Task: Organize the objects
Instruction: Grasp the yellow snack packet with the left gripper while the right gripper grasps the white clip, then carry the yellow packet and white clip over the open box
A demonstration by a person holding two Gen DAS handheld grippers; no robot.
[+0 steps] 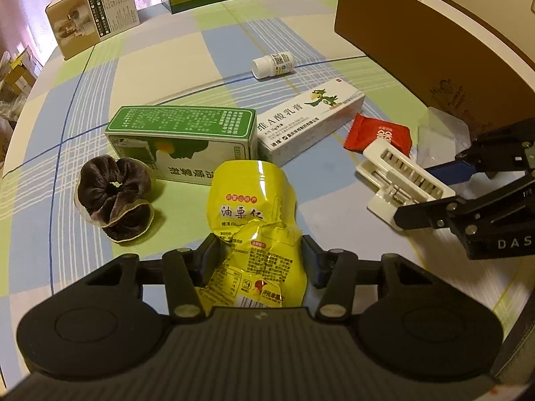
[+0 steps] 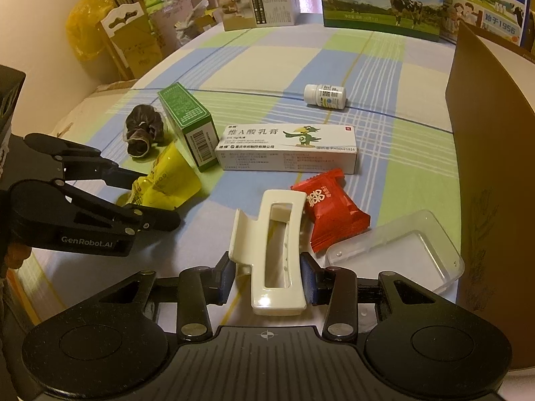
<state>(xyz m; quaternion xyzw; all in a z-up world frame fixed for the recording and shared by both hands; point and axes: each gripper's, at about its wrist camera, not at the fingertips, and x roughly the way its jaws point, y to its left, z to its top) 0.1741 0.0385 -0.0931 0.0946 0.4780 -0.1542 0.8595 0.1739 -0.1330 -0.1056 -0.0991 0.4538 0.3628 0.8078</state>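
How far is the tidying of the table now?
Nothing looks put away yet. In hand: the left hand-held gripper is closed around the yellow snack bag, and the right hand-held gripper grips the white hair clip. Left on the tablecloth: the green box, cream box, pill bottle, red candy, scrunchie and clear lid.

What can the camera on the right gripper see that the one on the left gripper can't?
Only the right view shows the whole clear plastic lid, the yellow bag and the cartons beyond the table. Only the left view shows the printed front of the yellow snack packet, between the left gripper's pads. Both show the white hair clip in the right gripper, the red candy packet, green box, ointment box, pill bottle and dark scrunchie.
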